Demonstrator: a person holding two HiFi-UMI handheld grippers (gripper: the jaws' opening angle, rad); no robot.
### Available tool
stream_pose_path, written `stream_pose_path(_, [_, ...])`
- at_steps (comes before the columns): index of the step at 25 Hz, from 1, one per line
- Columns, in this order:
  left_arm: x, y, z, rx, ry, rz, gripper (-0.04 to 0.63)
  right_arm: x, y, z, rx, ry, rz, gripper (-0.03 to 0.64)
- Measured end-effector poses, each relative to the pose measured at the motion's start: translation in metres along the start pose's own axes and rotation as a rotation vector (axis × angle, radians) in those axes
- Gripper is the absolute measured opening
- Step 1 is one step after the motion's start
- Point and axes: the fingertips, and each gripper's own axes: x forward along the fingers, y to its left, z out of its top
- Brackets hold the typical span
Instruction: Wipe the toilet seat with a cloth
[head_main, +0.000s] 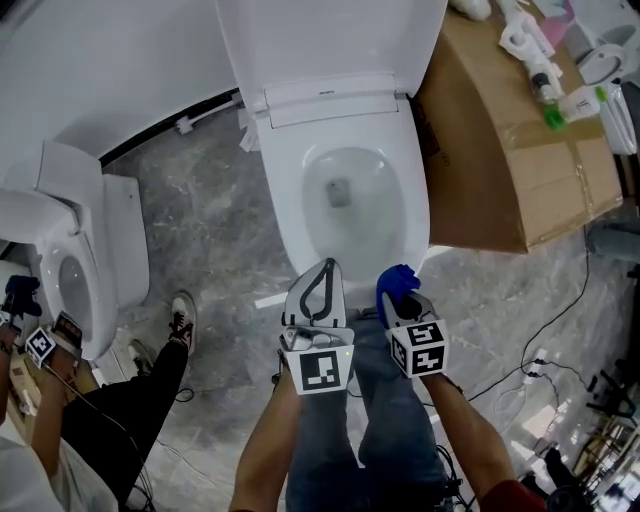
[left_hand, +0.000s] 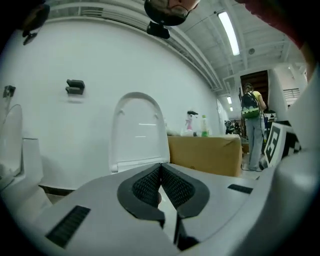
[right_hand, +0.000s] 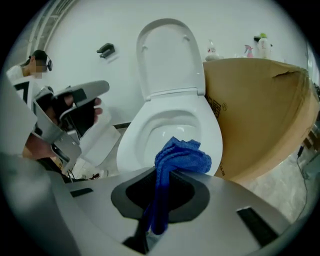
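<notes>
The white toilet stands in the middle with its lid (head_main: 330, 40) raised and its seat (head_main: 290, 200) down around the bowl. My right gripper (head_main: 398, 290) hovers just short of the seat's front right edge, shut on a bunched blue cloth (head_main: 400, 282). In the right gripper view the blue cloth (right_hand: 177, 156) sticks up from between the jaws of my right gripper (right_hand: 169, 167), with the seat (right_hand: 215, 142) right beyond it. My left gripper (head_main: 323, 272) is beside it at the seat's front edge, shut with nothing in it; its pads (left_hand: 147, 185) meet in front of the lid (left_hand: 137, 130).
A large cardboard box (head_main: 520, 160) stands against the toilet's right side, with spray bottles (head_main: 545, 75) on top. A second toilet (head_main: 85, 250) is at the left, beside another person's leg and shoe (head_main: 180, 320). Cables (head_main: 545, 365) lie on the grey floor at the right.
</notes>
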Motion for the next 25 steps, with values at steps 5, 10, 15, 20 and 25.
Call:
stream_pose_path(5, [-0.009, 0.022, -0.010, -0.016, 0.017, 0.041, 0.015, 0.021, 0.010, -0.009, 0.007, 0.055, 0.003, 0.055])
stream_pose_path(10, [-0.024, 0.045, -0.023, -0.016, 0.042, 0.089, 0.015, 0.034, 0.033, -0.013, 0.031, 0.070, 0.028, 0.057])
stream_pose_path(15, [-0.039, 0.069, -0.034, -0.037, 0.066, 0.150, 0.015, 0.047, 0.054, -0.011, 0.051, 0.077, 0.025, 0.057])
stream_pose_path(20, [-0.052, 0.094, -0.041, -0.051, 0.088, 0.217, 0.015, 0.059, 0.075, -0.003, 0.097, 0.084, 0.049, 0.057])
stream_pose_path(25, [-0.061, 0.111, -0.045, -0.075, 0.105, 0.249, 0.015, 0.075, 0.102, 0.010, 0.107, 0.097, 0.084, 0.057])
